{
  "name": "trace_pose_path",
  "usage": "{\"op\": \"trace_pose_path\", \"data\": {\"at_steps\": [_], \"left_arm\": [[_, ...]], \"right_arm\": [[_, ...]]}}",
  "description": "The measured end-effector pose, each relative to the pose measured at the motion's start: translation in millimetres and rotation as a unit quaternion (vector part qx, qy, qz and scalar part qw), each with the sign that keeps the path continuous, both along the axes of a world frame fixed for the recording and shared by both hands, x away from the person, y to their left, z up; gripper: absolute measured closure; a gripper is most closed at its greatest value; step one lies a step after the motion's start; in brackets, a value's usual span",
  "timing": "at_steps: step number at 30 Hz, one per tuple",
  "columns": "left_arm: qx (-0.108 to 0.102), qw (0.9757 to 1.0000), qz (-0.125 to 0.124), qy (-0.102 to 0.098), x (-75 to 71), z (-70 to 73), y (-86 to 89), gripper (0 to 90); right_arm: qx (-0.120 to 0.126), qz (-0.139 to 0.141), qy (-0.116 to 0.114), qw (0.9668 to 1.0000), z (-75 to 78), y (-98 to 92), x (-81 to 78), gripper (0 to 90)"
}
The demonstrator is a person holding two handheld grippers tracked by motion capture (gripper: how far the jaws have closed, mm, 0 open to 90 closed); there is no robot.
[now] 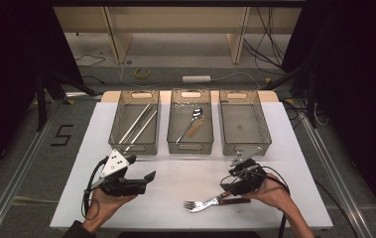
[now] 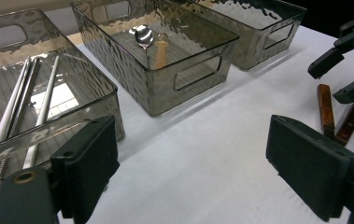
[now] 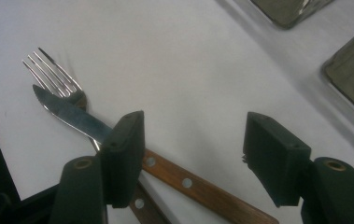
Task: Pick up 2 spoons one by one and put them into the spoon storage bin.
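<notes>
A fork (image 1: 194, 205) and a knife (image 1: 211, 200), both with wooden handles, lie crossed on the white table (image 1: 175, 173) at the front right. My right gripper (image 1: 227, 187) hovers over their handles with its jaws wide apart. In the right gripper view the knife (image 3: 67, 112) lies across the fork (image 3: 55, 74), and its riveted handle runs under the open right gripper (image 3: 193, 154) without touching either pad. My left gripper (image 1: 147, 182) rests at the front left, open and with nothing in it. The left gripper (image 2: 212, 154) faces the trays, with the right gripper (image 2: 343, 74) and the two handles (image 2: 325, 109) off to its right.
Three smoky clear trays stand in a row at the back. The left tray (image 1: 135, 147) holds metal chopsticks (image 1: 138, 124), the middle tray (image 1: 190, 147) a wooden-handled spoon (image 1: 194, 120), and the right tray (image 1: 245, 144) nothing. Bare table lies between the two grippers.
</notes>
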State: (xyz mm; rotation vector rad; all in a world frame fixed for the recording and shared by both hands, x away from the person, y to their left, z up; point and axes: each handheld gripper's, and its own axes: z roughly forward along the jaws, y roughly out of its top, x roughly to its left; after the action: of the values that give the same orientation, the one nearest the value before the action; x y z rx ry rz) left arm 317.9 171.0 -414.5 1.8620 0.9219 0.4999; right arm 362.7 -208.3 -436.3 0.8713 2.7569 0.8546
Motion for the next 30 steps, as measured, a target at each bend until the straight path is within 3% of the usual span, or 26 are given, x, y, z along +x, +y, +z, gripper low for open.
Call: {"op": "trace_pose_path", "data": {"at_steps": [7, 14, 22, 30], "left_arm": [[-0.008, 1.0000, 0.001, -0.006, -0.3, 1.3, 0.3, 16.0], [-0.019, 0.9998, -0.003, -0.005, 0.5, 1.9, 0.0, 15.9], [-0.019, 0.9998, -0.003, -0.005, 0.5, 1.6, -0.1, 15.9], [-0.016, 0.9999, -0.005, -0.004, 1.1, 1.2, 0.1, 15.9]], "right_arm": [[-0.015, 0.020, -0.009, 0.9996, 4.0, -1.8, 2.5, 31.5], [-0.049, 0.045, -0.009, 0.9977, -0.1, 1.6, 2.4, 28.6], [-0.082, 0.070, -0.007, 0.9941, -3.7, 3.5, 3.5, 28.7], [-0.126, 0.087, -0.004, 0.9882, -9.5, 5.3, 4.6, 28.6]]}}
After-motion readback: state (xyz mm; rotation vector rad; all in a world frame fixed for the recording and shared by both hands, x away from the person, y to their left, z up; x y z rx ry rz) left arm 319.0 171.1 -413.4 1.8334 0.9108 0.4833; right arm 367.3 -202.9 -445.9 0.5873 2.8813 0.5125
